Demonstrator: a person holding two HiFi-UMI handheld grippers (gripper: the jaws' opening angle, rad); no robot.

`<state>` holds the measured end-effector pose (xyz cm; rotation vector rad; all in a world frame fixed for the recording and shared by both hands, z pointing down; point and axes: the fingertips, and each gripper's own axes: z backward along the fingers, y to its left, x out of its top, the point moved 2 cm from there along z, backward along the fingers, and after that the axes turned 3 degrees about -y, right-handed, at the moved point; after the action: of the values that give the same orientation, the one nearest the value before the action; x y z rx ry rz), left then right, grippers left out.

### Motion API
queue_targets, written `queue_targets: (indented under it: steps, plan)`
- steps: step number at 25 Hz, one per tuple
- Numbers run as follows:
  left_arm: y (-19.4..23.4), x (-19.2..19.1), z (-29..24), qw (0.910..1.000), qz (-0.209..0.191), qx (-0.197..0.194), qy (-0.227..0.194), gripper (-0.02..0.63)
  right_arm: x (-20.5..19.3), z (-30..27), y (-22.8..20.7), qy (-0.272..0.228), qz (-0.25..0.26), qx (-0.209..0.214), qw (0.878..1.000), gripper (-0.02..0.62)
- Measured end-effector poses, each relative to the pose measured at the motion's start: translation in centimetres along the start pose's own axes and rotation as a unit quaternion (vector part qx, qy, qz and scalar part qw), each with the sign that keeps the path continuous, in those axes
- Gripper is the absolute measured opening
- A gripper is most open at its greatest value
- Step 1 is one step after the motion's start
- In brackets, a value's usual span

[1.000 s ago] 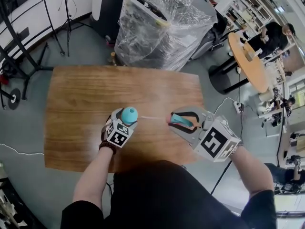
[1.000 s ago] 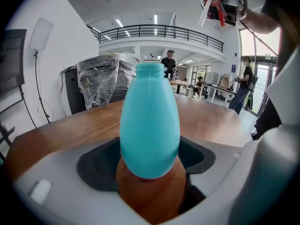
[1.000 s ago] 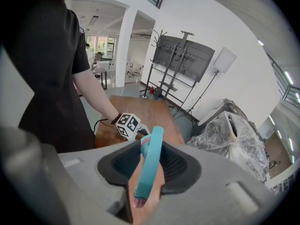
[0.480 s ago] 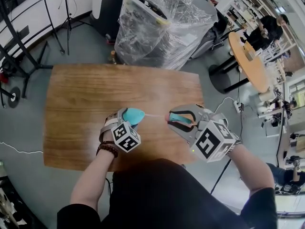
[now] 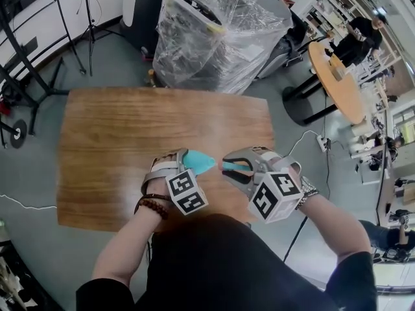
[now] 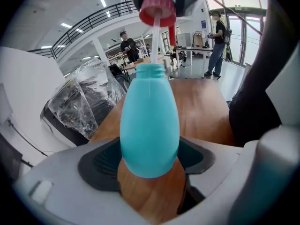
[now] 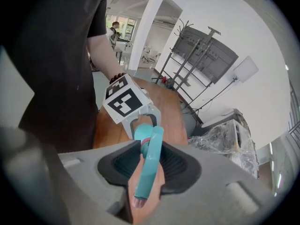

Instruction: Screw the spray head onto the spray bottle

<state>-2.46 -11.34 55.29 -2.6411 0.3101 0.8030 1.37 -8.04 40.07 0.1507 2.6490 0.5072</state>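
My left gripper (image 5: 187,165) is shut on a teal spray bottle (image 5: 198,161), which is tilted with its neck pointing right, above the wooden table (image 5: 117,128). In the left gripper view the bottle (image 6: 150,121) fills the middle between the pads. The spray head's pink collar (image 6: 158,8) hangs just beyond its open neck, and the white dip tube runs down into the neck. My right gripper (image 5: 237,168) is shut on the teal spray head (image 5: 232,167). In the right gripper view the spray head (image 7: 149,163) lies between the pads, with the bottle (image 7: 142,133) right behind it.
A plastic-wrapped machine (image 5: 217,31) stands past the table's far edge. To the right are a round wooden table (image 5: 340,86), people and shelves. Black stands (image 5: 26,50) are at the left. A cable and power strip (image 5: 322,144) lie on the floor at the right.
The bottle has tipped from upright toward the right. Both grippers have drawn together and nearer to the person, so the gap between bottle neck and spray head has closed.
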Motion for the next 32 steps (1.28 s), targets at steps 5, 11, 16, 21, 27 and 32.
queue_targets:
  steps: [5, 11, 16, 21, 27, 32]
  plan:
    - [-0.7, 2.3, 1.1, 0.9994, -0.032, -0.01, 0.001, 0.393, -0.6, -0.2, 0.8, 0.003, 0.025, 0.007, 1.0, 0.117]
    - [-1.2, 3.7, 1.6, 0.9986, -0.051, -0.012, 0.0, 0.393, -1.2, 0.1, 1.3, 0.002, 0.045, 0.015, 0.999, 0.117]
    - [-1.5, 4.1, 1.9, 0.9978, -0.066, -0.01, -0.005, 0.393, -1.6, 0.6, 1.8, -0.001, 0.079, 0.021, 0.997, 0.117]
    - [-2.0, 4.7, 2.3, 0.9969, -0.076, -0.015, -0.01, 0.393, -1.5, 1.2, 2.3, -0.009, 0.113, 0.028, 0.993, 0.117]
    - [-2.7, 4.9, 2.7, 0.9947, -0.094, -0.035, -0.023, 0.393, -1.5, 1.7, 3.3, -0.006, 0.19, 0.028, 0.981, 0.117]
    - [-3.3, 5.1, 3.3, 0.9889, -0.123, -0.072, -0.04, 0.393, -1.2, 2.3, 4.3, -0.001, 0.274, 0.02, 0.961, 0.117]
